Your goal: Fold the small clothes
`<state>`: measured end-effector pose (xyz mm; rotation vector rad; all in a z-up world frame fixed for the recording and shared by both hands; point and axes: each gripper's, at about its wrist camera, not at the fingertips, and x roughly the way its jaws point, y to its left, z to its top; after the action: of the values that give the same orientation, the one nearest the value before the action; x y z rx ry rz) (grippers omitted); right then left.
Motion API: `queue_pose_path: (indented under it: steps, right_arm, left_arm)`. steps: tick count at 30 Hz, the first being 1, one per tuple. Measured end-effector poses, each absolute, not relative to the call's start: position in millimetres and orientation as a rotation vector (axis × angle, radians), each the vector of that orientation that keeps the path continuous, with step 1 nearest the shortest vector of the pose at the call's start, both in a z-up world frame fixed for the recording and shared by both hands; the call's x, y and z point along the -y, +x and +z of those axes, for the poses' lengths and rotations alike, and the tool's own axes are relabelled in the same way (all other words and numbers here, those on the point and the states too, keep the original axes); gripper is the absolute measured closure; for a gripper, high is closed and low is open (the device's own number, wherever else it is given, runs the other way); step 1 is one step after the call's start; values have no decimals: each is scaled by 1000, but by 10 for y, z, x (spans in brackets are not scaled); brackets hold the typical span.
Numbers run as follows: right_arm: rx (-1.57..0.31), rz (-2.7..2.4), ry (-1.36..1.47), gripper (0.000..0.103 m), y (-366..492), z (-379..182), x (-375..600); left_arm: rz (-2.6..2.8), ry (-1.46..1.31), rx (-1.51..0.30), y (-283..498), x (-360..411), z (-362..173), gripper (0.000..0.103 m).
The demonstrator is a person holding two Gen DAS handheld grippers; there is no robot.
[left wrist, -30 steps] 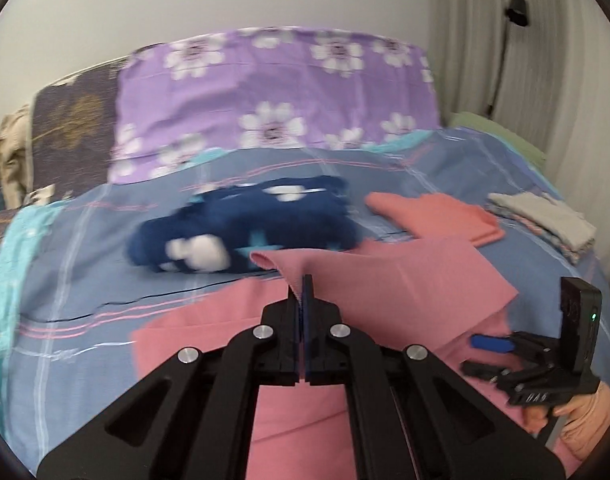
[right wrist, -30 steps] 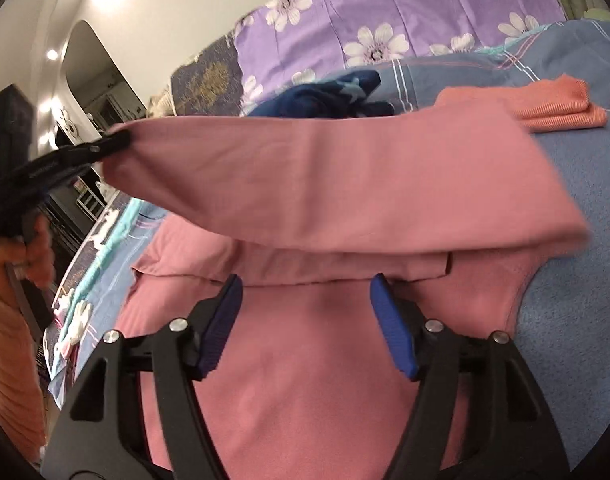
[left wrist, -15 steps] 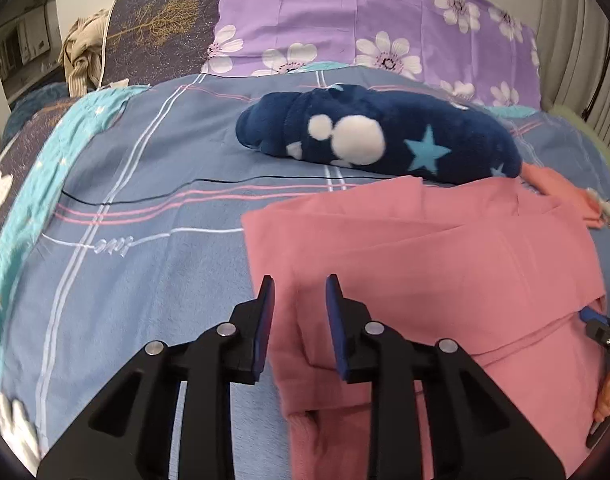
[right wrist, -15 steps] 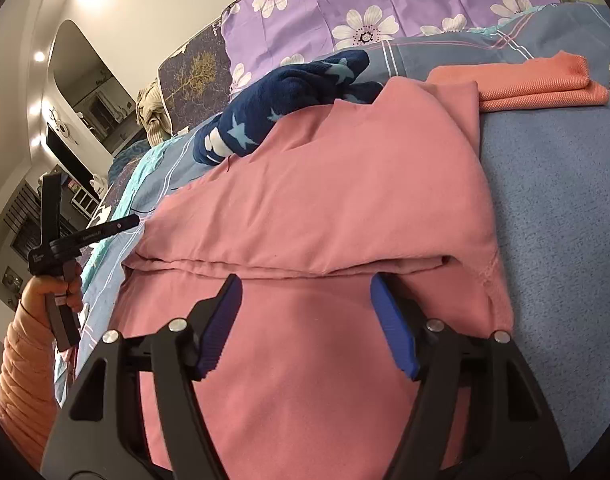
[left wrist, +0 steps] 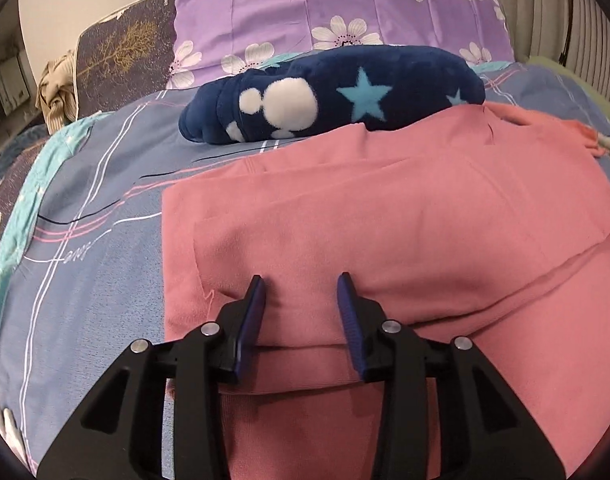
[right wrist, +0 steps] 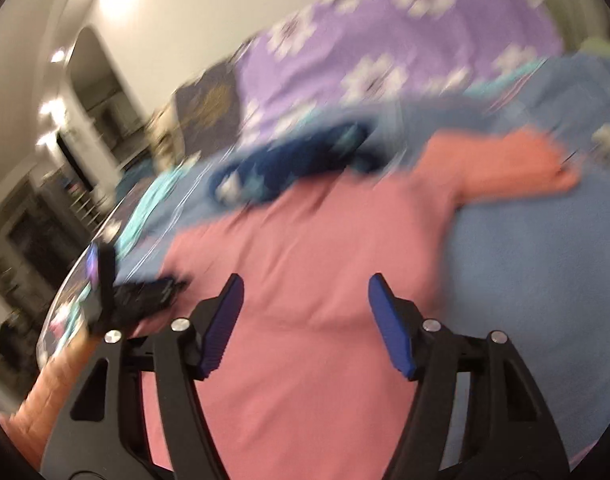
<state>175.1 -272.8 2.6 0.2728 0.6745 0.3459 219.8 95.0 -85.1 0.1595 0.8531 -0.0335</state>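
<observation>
Pink garment (left wrist: pixel 385 220) folded on the blue plaid bedsheet (left wrist: pixel 105 200), its near edge cut off, left gripper (left wrist: pixel 301 292) opening just above the fold, nothing clasped, navy star-print fleece (left wrist: pixel 333 96) behind, right view blurred, right gripper (right wrist: pixel 305 300) closing over the pink cloth, empty.

Bed (left wrist: pixel 105 208) carries pink garment (left wrist: pixel 405 220), navy plush (left wrist: pixel 337 96).

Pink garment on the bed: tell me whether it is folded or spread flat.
Folded. The pink garment has its upper layer lying doubled over the lower one, and the layer's edge crosses in front of the left tool.
</observation>
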Motion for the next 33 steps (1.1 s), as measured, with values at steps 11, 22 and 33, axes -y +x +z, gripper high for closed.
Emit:
queue_pose_path:
  steps: [11, 22, 33]
  right_arm:
    - [-838, 174, -44, 52, 1804, -567, 2462]
    - [-780, 126, -175, 72, 1462, -489, 2072]
    - [-872, 171, 345, 67, 2635, -164, 3296]
  left_arm:
    - [-10, 202, -844, 2202, -900, -857, 63]
    - [0, 213, -839, 2195, -896, -856, 61]
    - [2, 218, -838, 2200, -892, -858, 61]
